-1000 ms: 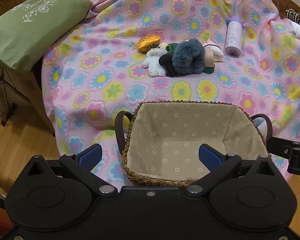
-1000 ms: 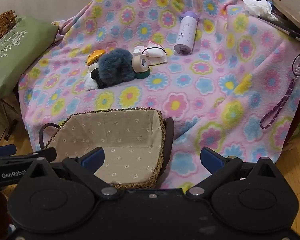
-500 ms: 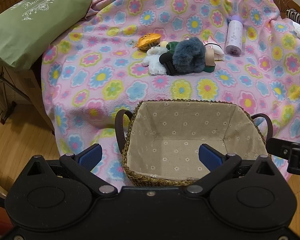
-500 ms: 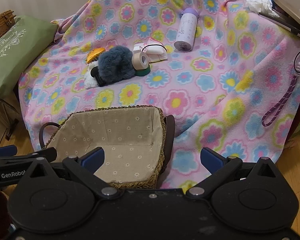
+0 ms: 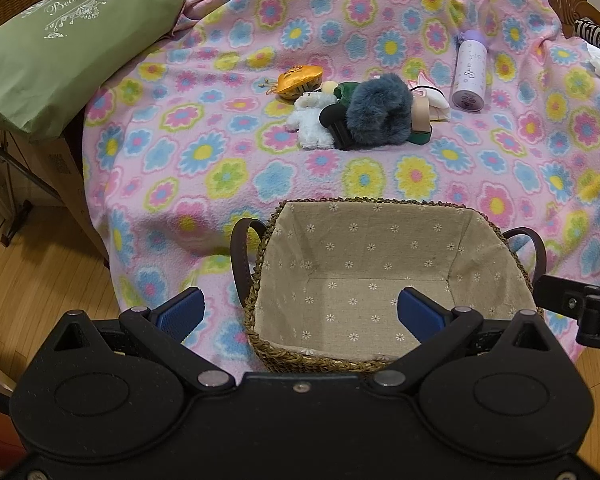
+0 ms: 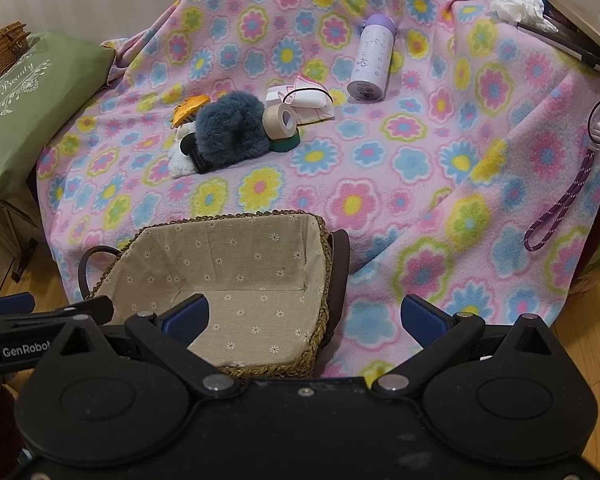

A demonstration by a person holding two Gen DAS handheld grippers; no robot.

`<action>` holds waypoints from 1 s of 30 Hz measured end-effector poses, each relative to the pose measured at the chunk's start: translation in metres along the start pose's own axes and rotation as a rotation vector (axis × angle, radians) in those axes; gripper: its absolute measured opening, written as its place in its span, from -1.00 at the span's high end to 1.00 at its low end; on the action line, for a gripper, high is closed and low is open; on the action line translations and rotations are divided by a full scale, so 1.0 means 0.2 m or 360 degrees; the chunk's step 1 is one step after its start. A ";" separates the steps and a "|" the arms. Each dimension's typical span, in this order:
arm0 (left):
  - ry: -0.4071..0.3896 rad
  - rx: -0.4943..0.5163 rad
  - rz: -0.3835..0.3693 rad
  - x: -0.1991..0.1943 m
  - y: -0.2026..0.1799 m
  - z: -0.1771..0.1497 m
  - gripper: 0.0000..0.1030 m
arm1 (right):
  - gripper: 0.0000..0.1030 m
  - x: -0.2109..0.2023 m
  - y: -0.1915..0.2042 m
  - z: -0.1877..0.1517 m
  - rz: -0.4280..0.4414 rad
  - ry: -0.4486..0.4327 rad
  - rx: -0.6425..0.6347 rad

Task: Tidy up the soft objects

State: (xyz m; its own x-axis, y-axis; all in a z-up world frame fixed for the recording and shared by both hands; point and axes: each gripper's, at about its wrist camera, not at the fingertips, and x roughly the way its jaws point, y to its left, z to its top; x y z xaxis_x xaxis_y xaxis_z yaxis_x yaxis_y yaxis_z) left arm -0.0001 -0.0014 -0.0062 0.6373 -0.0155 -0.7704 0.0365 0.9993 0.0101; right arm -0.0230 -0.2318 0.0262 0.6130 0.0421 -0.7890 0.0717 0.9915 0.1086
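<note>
Two claws of mine are in play, and I take my left wrist view first. My left claw (image 5: 300, 312) is spread wide and holds nothing, hovering over the near rim of the lined wicker basket (image 5: 488, 222), which is bare inside. Beyond it, on the flowered blanket (image 5: 204, 184), the soft things lie bunched together: a blue-grey furry piece (image 5: 380, 110), a white plush toy (image 5: 312, 120) touching it, and an orange pouch (image 5: 300, 80) just behind. Something green sits among them; I cannot tell what. A lilac bottle (image 5: 470, 76) lies near, to the right.

From my right wrist view, my right claw (image 6: 304, 316) is likewise spread and empty, above the basket's right side. A roll of tan tape (image 6: 280, 120) leans on the furry piece, with a white folded cloth (image 6: 304, 102) behind.

Against half a second ago, both views have crept slightly nearer the pile and nothing on the blanket has shifted. I judge sorting has not begun; the reach is just starting
</note>
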 end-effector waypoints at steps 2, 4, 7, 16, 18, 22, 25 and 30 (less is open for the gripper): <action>0.0002 0.0000 -0.0001 0.00 0.00 0.00 -0.94 | -0.99 0.00 0.00 0.00 0.0001 0.0001 0.0001; 0.0002 0.0000 -0.0001 0.00 0.00 0.00 -0.94 | -0.99 0.00 0.00 0.00 0.0002 0.0002 0.0000; 0.0003 -0.0001 -0.0001 0.00 0.00 0.00 -0.94 | -0.99 0.00 0.00 0.00 0.0005 0.0005 0.0002; 0.0008 0.0000 -0.0003 0.01 0.00 -0.01 -0.94 | -0.99 0.01 0.00 -0.01 0.0008 0.0014 0.0009; 0.0010 -0.0001 -0.0002 0.01 0.00 -0.02 -0.94 | -0.99 0.01 0.00 -0.01 0.0010 0.0018 0.0012; 0.0013 0.0000 -0.0001 0.01 0.00 -0.02 -0.94 | -0.99 0.01 0.00 -0.01 0.0013 0.0020 0.0013; 0.0014 -0.0001 -0.0001 0.01 0.00 -0.02 -0.94 | -0.99 0.01 0.00 -0.01 0.0012 0.0020 0.0014; 0.0014 -0.0002 -0.0001 0.01 0.00 -0.01 -0.94 | -0.99 0.01 0.00 -0.01 0.0014 0.0020 0.0013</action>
State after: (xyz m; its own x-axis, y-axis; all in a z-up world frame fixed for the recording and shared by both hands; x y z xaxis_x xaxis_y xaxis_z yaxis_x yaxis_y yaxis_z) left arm -0.0011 -0.0018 -0.0095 0.6304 -0.0155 -0.7761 0.0359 0.9993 0.0091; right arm -0.0231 -0.2325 0.0238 0.6037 0.0523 -0.7955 0.0730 0.9900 0.1204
